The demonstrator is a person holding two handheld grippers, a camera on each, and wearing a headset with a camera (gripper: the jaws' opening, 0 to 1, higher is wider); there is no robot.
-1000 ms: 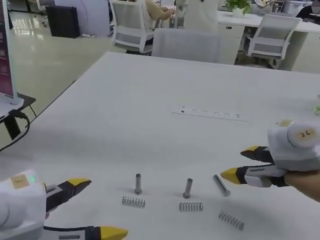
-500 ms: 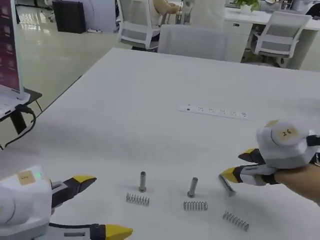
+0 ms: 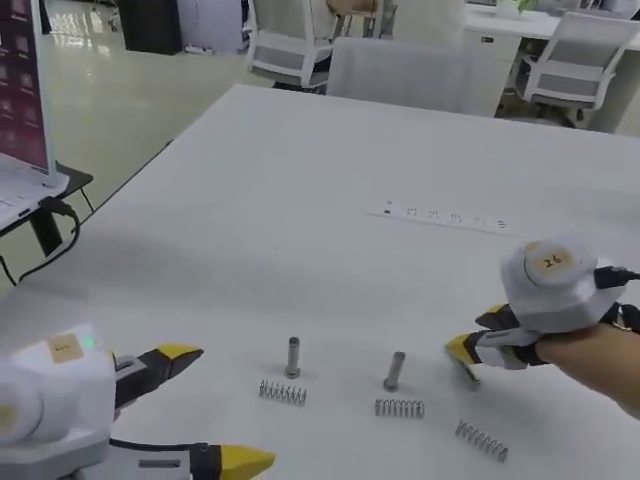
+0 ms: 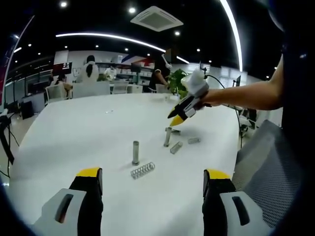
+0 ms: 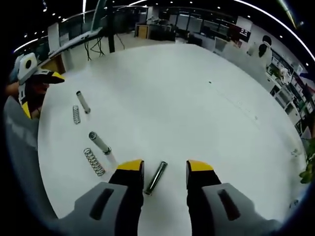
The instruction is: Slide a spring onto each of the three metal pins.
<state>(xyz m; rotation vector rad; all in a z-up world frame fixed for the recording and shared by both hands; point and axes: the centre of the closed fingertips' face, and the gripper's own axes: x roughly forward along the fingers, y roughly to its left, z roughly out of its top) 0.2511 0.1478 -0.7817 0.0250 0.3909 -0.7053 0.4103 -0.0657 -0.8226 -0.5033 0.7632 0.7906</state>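
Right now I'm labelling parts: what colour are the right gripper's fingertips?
Yellow, on the right gripper; clearest in the right gripper view.

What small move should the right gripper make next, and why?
Probably shut the right gripper on the fallen pin. It lies flat on the table between the open jaws, while the left pin and middle pin stand upright. It likely must be lifted before the spring beside it can slide on.

Bright overhead strip lights [image 4: 232,22], faint soft shadows, fisheye bending at round views' edges
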